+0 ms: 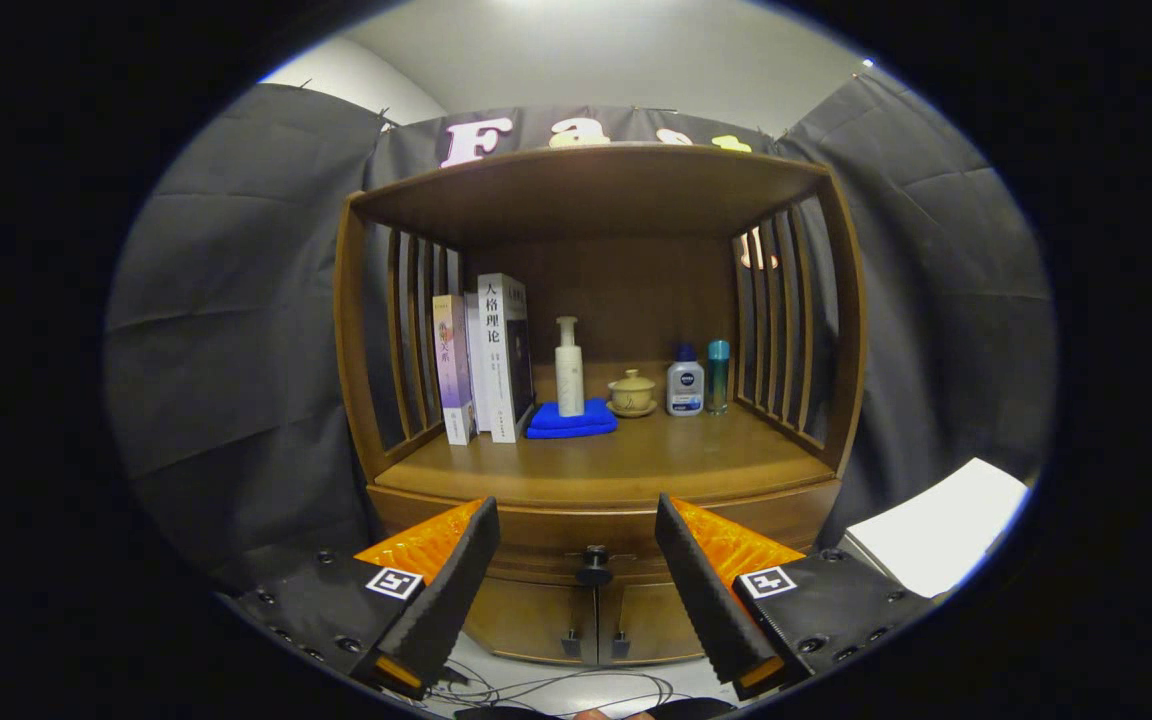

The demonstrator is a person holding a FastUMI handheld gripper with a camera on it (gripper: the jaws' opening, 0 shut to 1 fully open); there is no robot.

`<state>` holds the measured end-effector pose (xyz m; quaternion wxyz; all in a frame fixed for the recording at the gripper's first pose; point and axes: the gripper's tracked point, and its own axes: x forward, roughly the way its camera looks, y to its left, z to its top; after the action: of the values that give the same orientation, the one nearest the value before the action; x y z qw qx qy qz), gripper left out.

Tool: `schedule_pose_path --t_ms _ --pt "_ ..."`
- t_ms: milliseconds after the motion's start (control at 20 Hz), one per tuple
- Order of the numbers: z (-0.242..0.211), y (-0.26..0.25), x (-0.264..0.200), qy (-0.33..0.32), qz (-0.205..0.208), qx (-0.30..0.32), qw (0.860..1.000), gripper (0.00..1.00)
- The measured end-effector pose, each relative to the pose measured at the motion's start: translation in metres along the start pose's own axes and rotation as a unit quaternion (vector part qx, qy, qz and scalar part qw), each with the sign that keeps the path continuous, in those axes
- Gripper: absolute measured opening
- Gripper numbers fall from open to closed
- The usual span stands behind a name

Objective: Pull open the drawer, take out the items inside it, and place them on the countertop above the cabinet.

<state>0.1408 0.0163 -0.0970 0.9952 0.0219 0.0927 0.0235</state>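
Observation:
A wooden cabinet stands ahead, with a countertop (616, 465) under a slatted shelf frame. Below the countertop runs the shut drawer (536, 535), and its dark round knob (593, 565) sits between my fingers, a little beyond them. My gripper (576, 525) is open, its fingers spread wide to either side of the knob with nothing held. What lies inside the drawer is hidden.
On the countertop stand several books (484, 360), a white pump bottle (569, 370) on a folded blue cloth (571, 420), a small lidded bowl (631, 393), a white-and-blue bottle (685, 385) and a teal bottle (718, 375). Two cabinet doors (596, 620) lie below the drawer. White paper (941, 525) lies to the right.

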Motion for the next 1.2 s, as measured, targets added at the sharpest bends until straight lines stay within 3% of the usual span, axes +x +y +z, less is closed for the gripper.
schedule_pose_path --t_ms 500,800,1100,1200 --pt "-0.071 -0.036 0.085 0.061 -0.005 0.029 0.998 0.98" --pt "-0.126 -0.033 0.114 0.099 0.001 0.019 0.995 0.98" --pt "-0.150 -0.031 0.132 0.099 -0.006 0.005 0.995 0.97" --pt "-0.155 -0.033 0.137 0.100 -0.014 -0.007 0.995 0.82"
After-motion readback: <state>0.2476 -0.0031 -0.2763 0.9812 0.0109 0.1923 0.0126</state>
